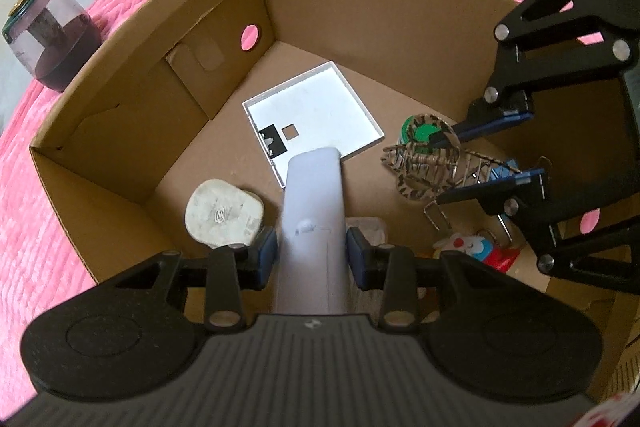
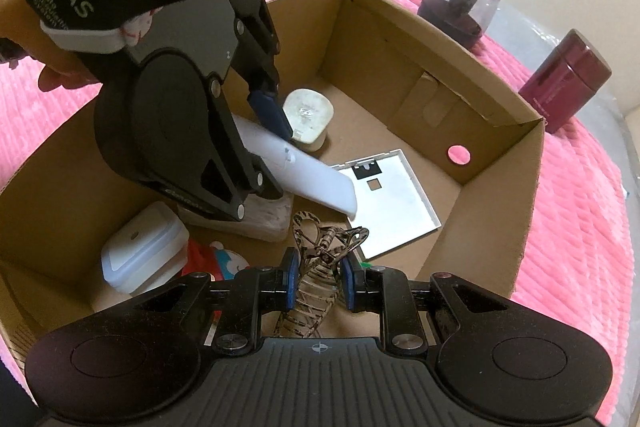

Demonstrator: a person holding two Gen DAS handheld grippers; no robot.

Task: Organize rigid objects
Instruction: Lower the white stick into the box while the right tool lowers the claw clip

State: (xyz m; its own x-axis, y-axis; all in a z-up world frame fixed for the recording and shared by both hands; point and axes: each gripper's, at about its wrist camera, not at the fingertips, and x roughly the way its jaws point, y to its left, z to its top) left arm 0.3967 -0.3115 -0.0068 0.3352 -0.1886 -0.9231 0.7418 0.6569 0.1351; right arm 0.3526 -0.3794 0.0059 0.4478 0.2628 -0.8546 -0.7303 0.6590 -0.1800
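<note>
Partly, left tongs (image 2: 269, 115) hide a pale block (image 2: 256, 223).

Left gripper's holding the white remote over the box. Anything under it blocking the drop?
Partly. The white remote in the left gripper points down at the flat white tray on the cardboard box floor; the white plug lies beside its path. Bare floor remains between them.
</note>
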